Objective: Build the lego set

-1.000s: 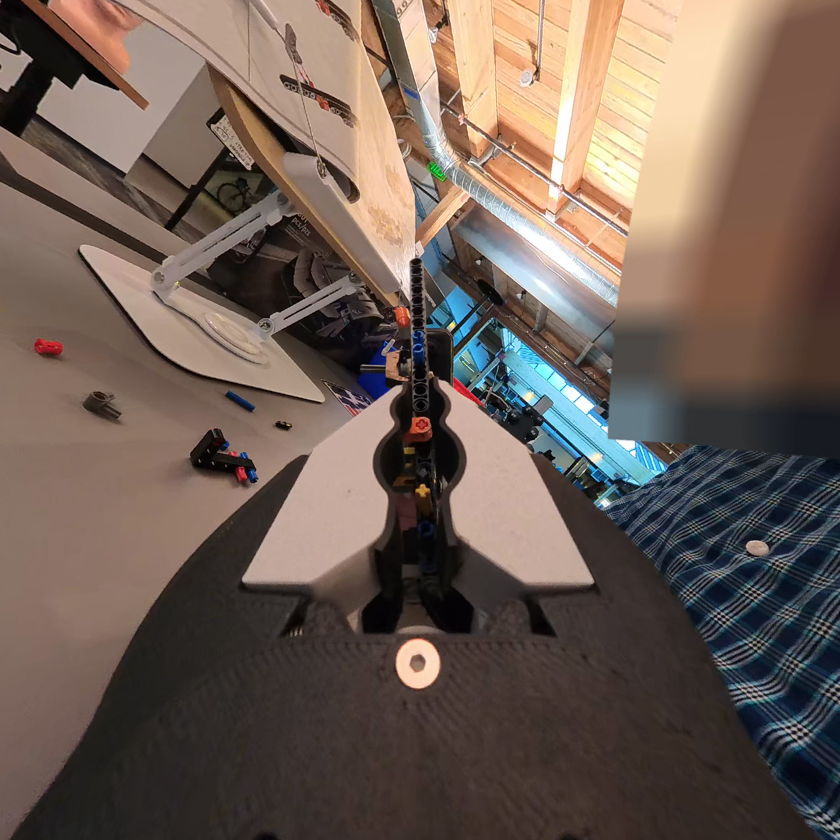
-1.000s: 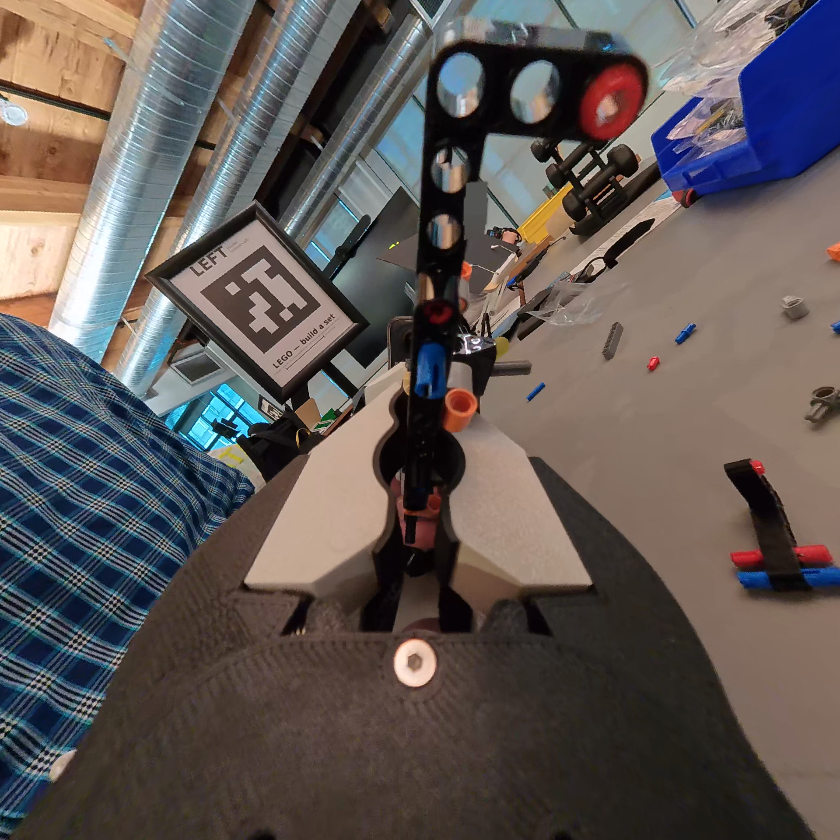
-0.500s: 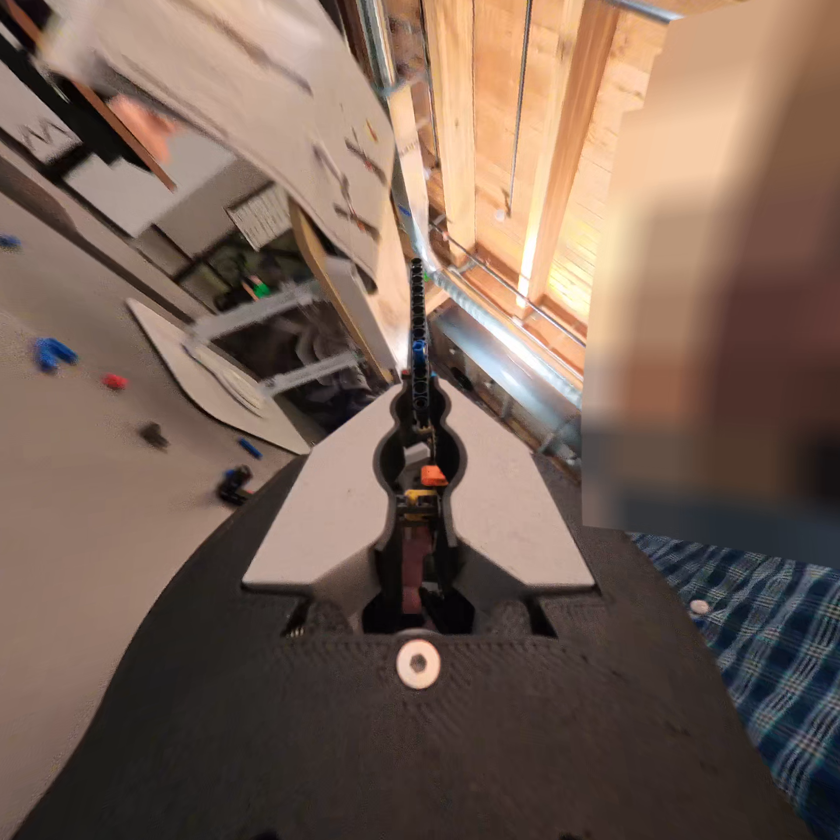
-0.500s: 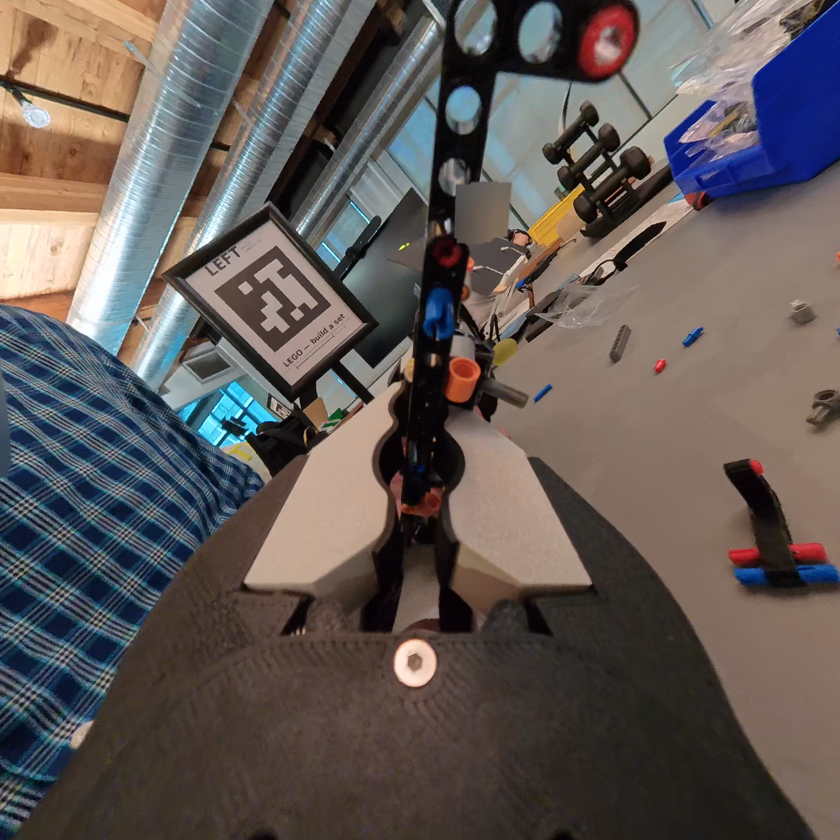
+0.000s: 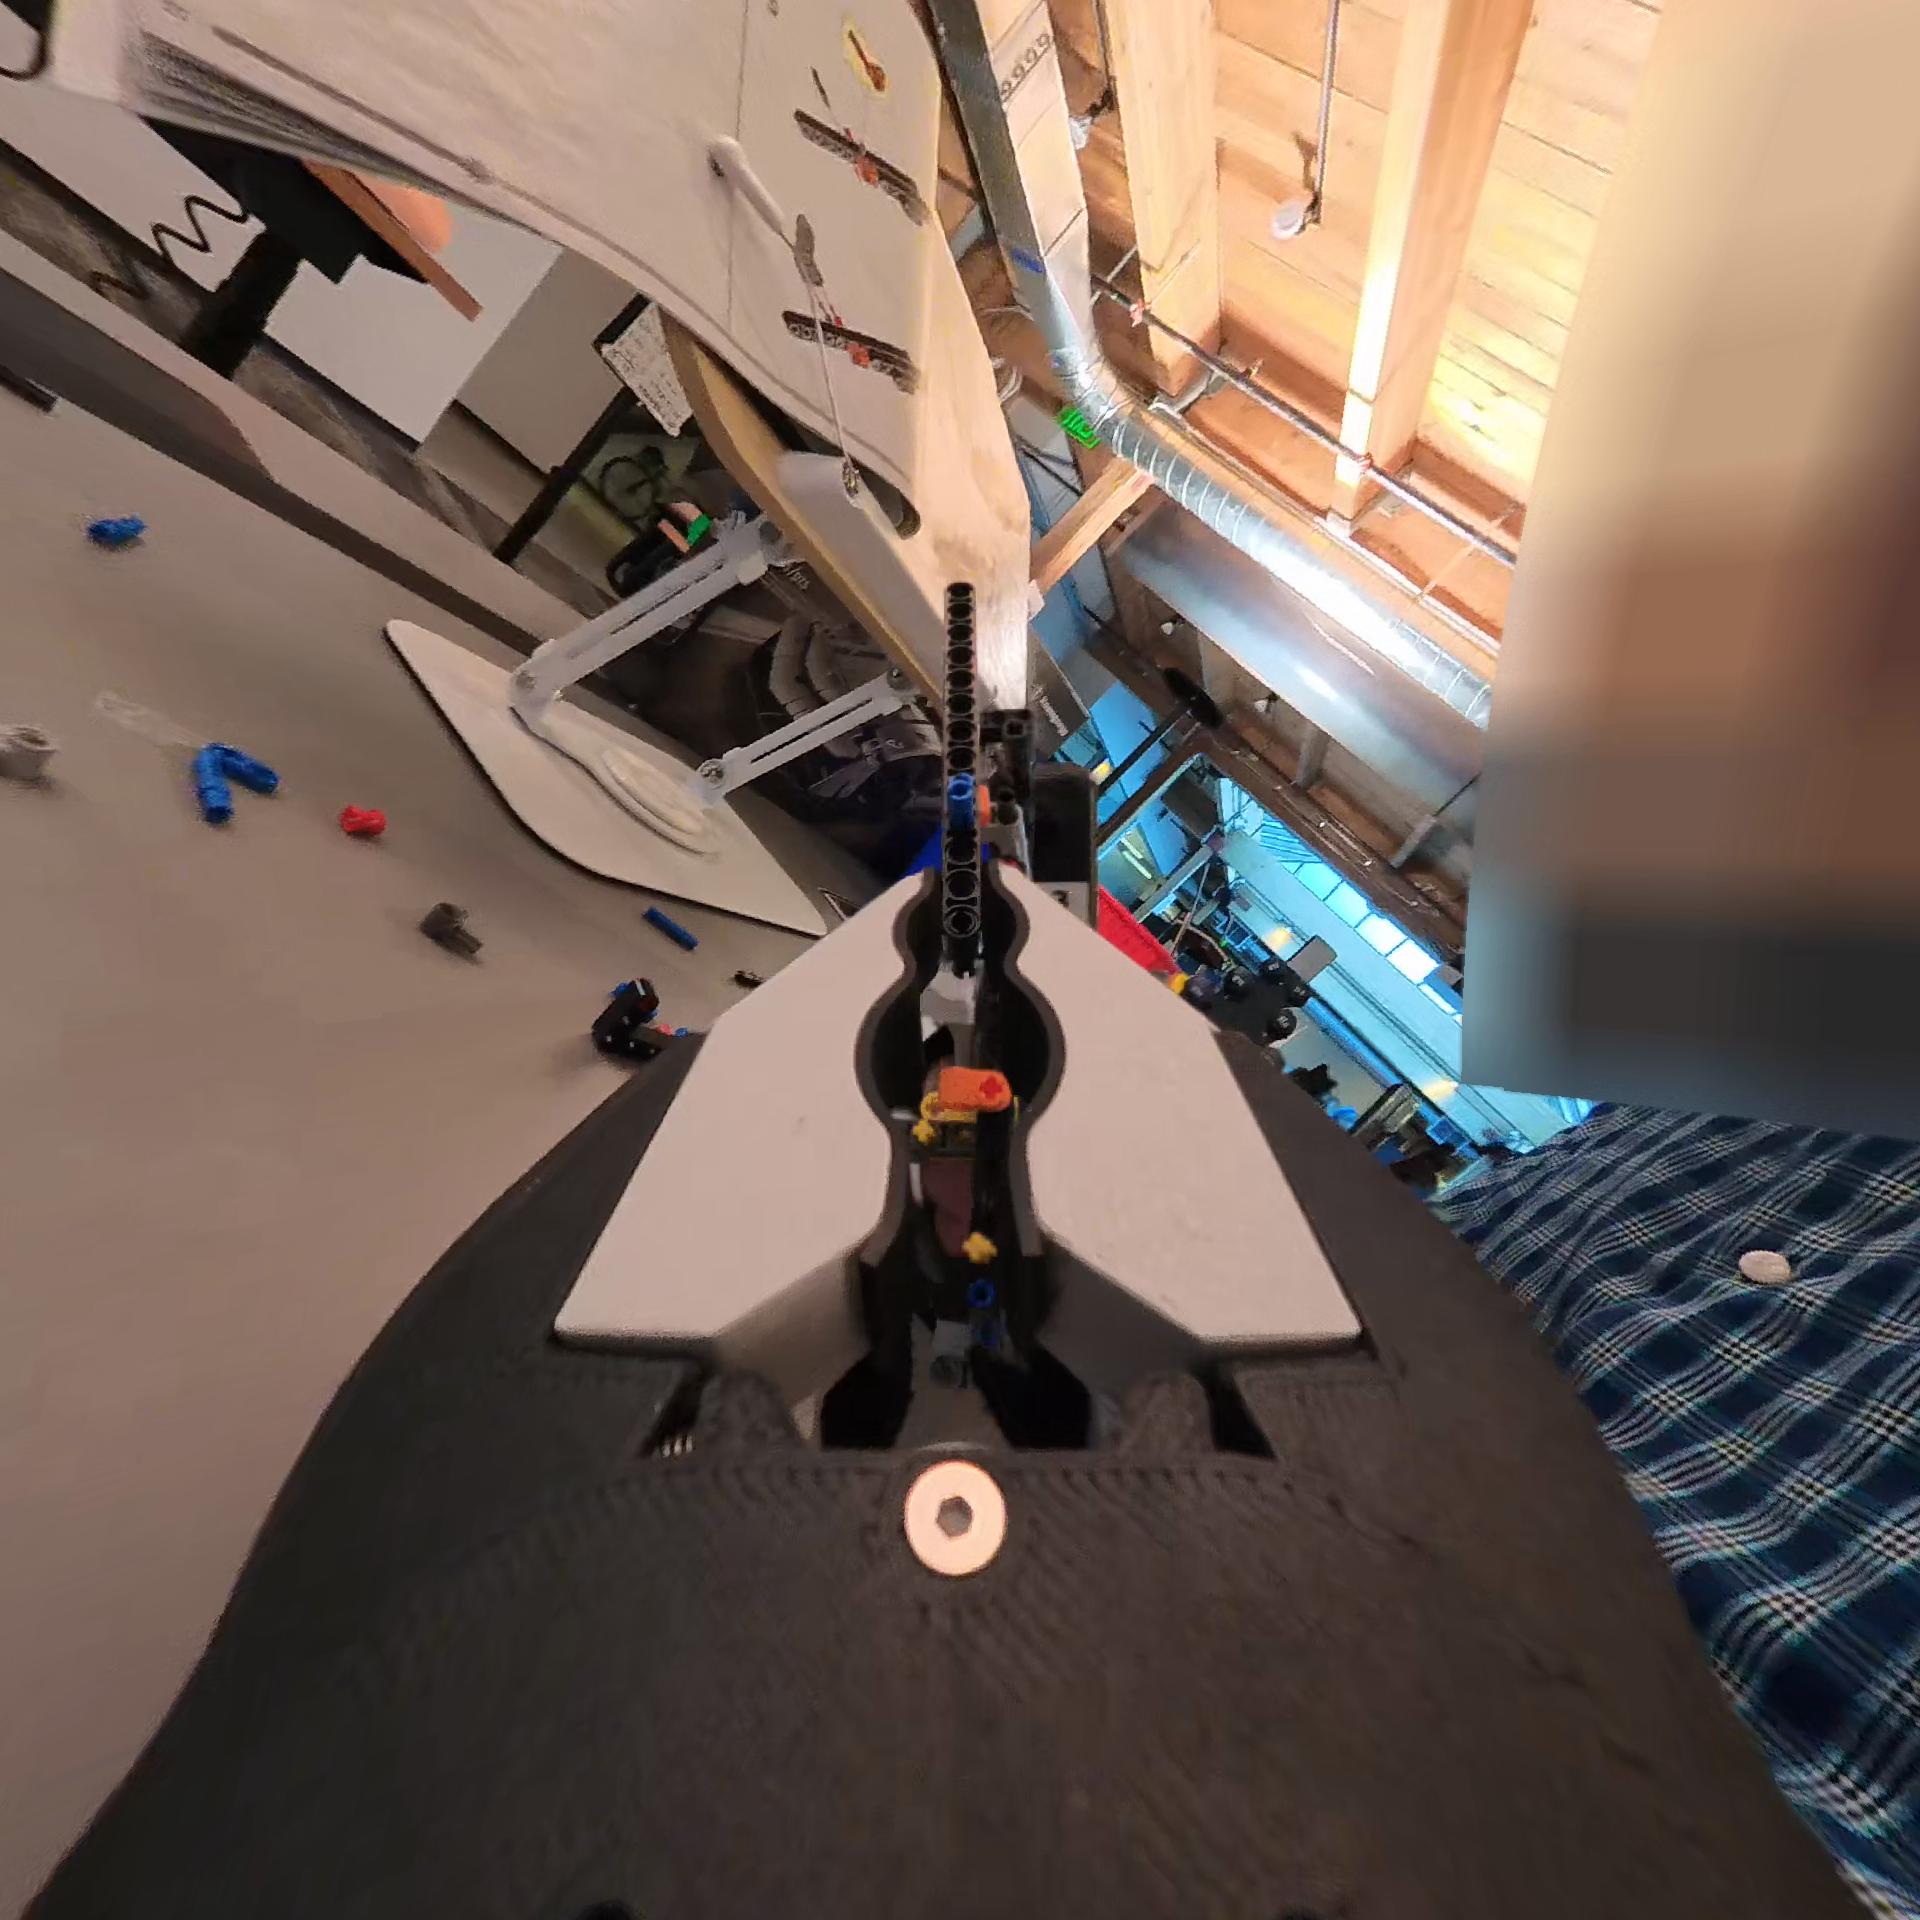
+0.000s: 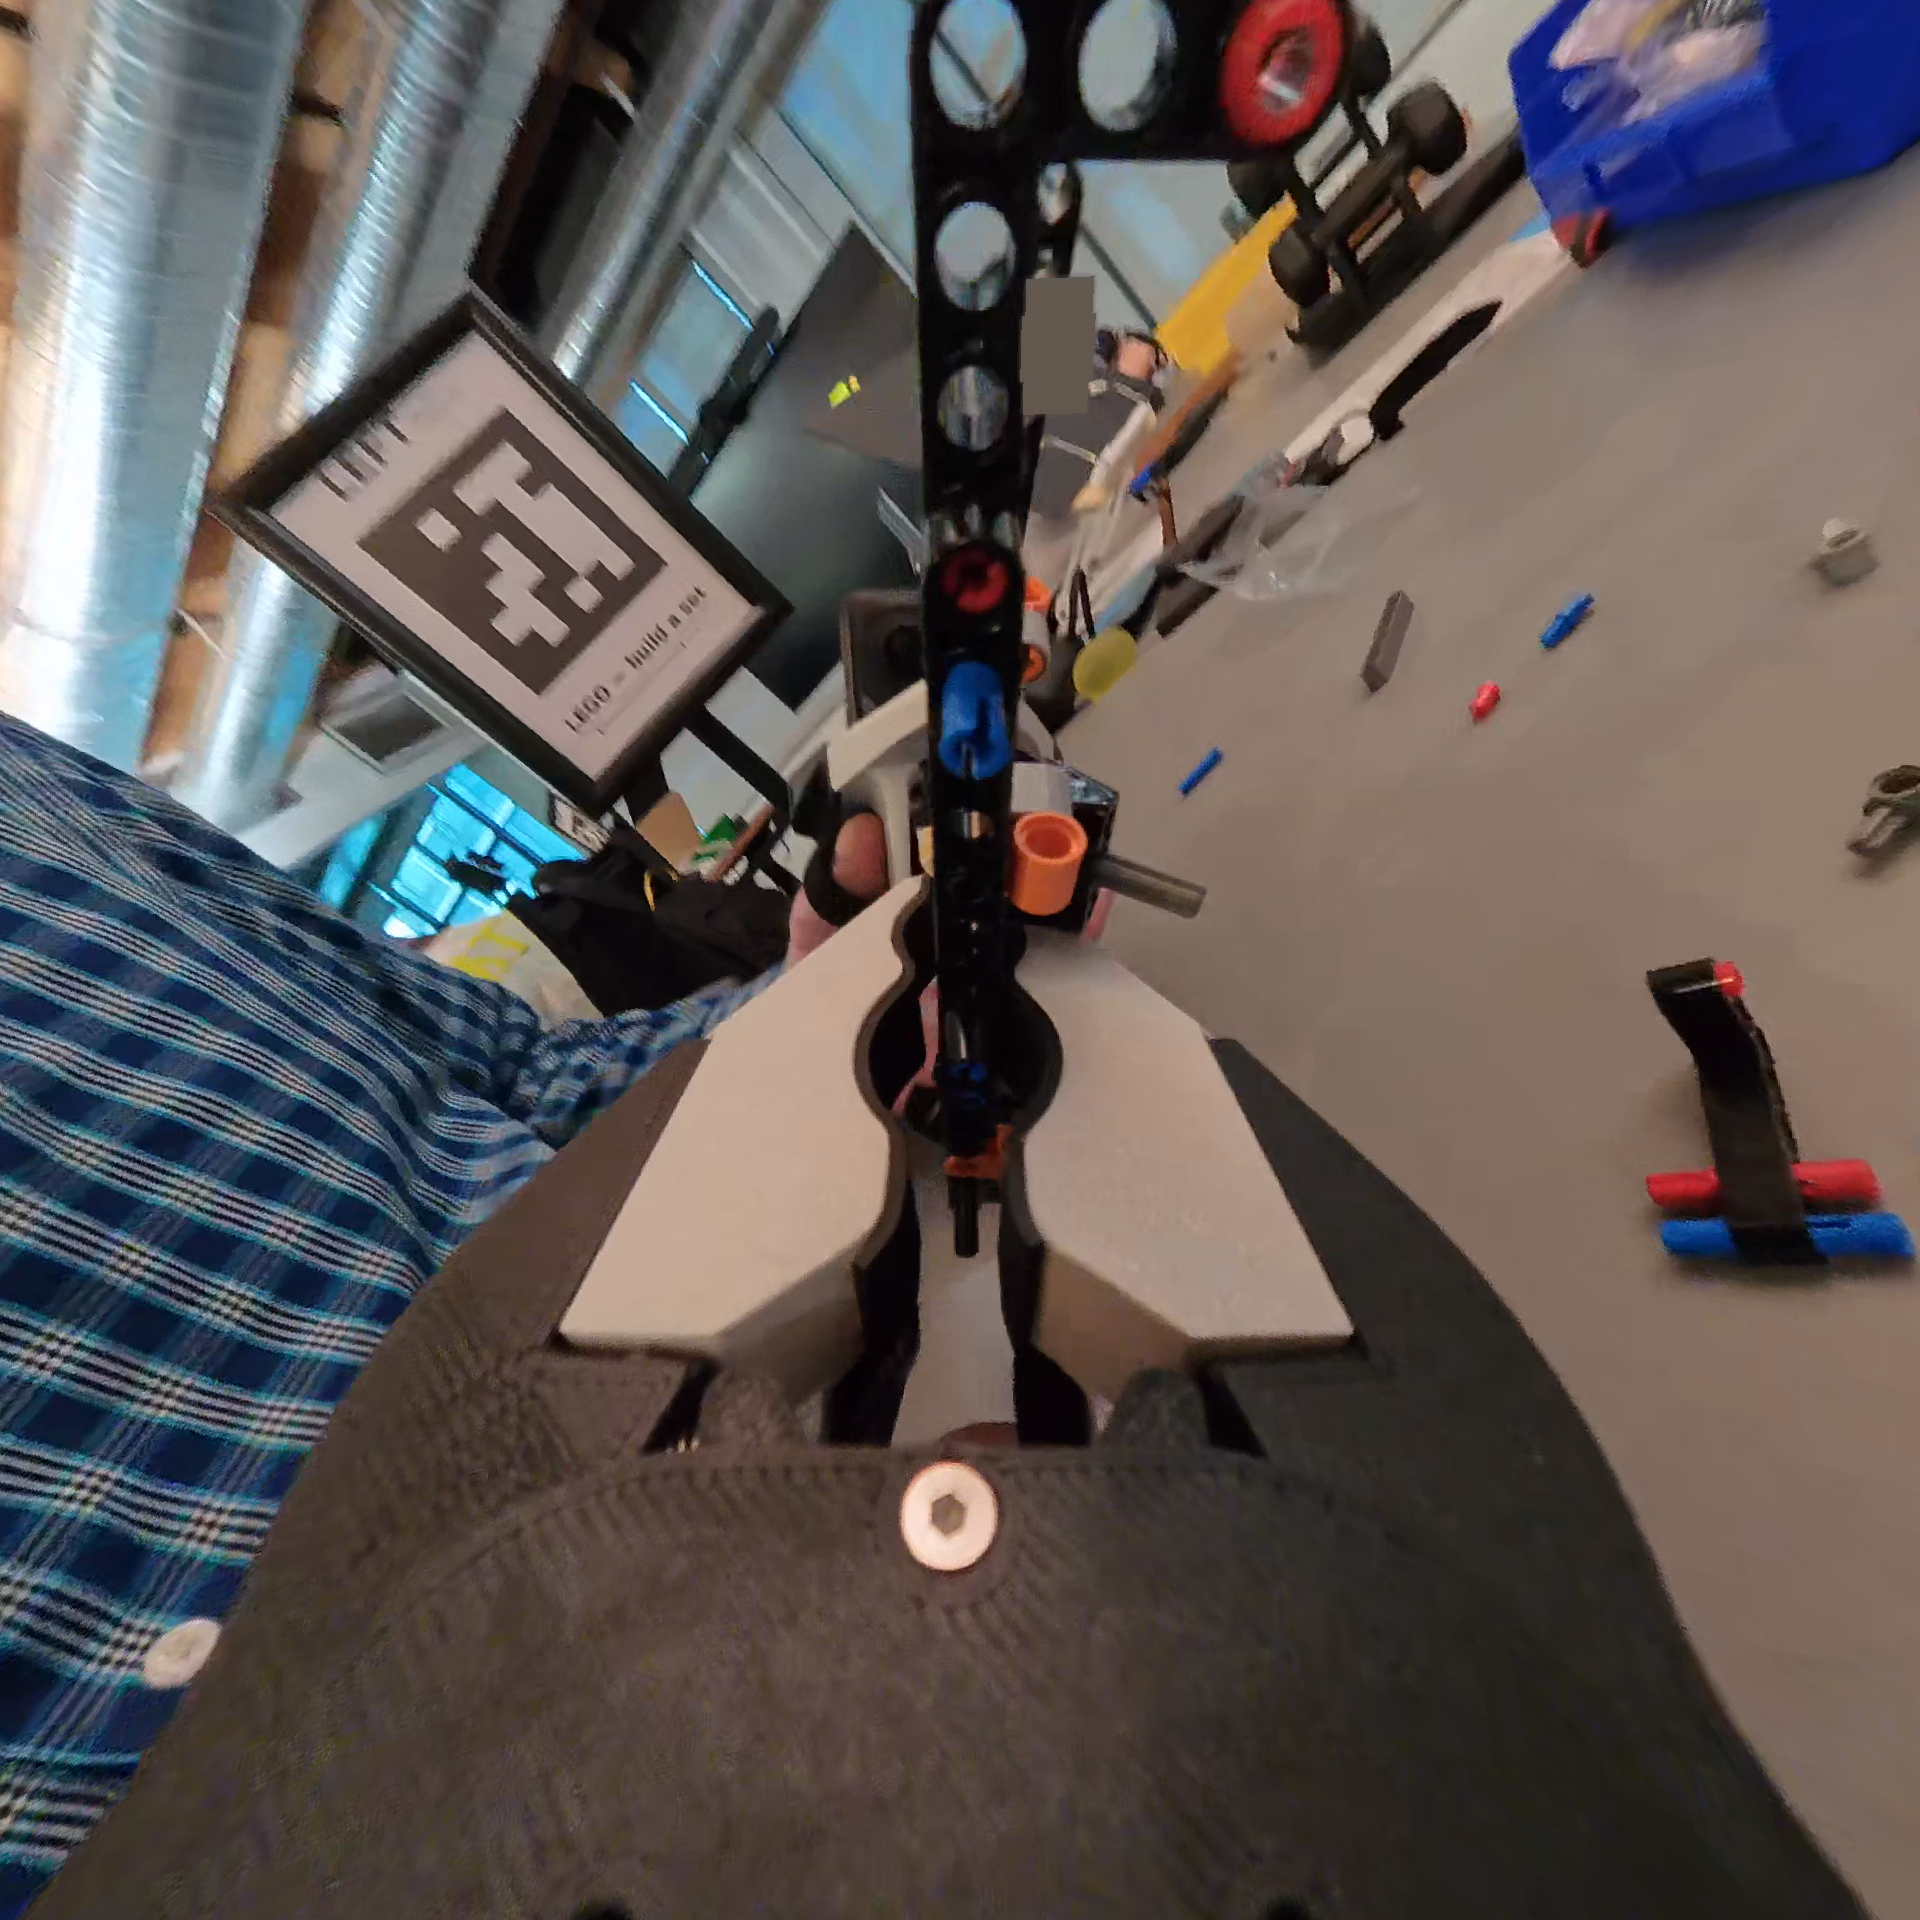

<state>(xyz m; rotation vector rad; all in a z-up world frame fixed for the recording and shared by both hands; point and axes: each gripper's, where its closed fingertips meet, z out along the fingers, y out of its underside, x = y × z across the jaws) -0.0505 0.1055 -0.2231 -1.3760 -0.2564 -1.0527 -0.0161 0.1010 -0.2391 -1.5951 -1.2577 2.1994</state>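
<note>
Partly built: both the left gripper (image 5: 961, 925) and right gripper (image 6: 961, 935) clamped on the black lego assembly (image 6: 971, 436), held above the grey tabletop (image 6: 1455, 935); loose pins (image 6: 1569, 620) near its far edge unused.

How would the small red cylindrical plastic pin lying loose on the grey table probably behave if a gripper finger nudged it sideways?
The small red cylindrical plastic pin would probably roll, being round and lying on its side on the flat grey table. It looks tiny and light, so a slight nudge may send it skittering. Being hard plastic, it should stay stiff rather than bend.
</note>
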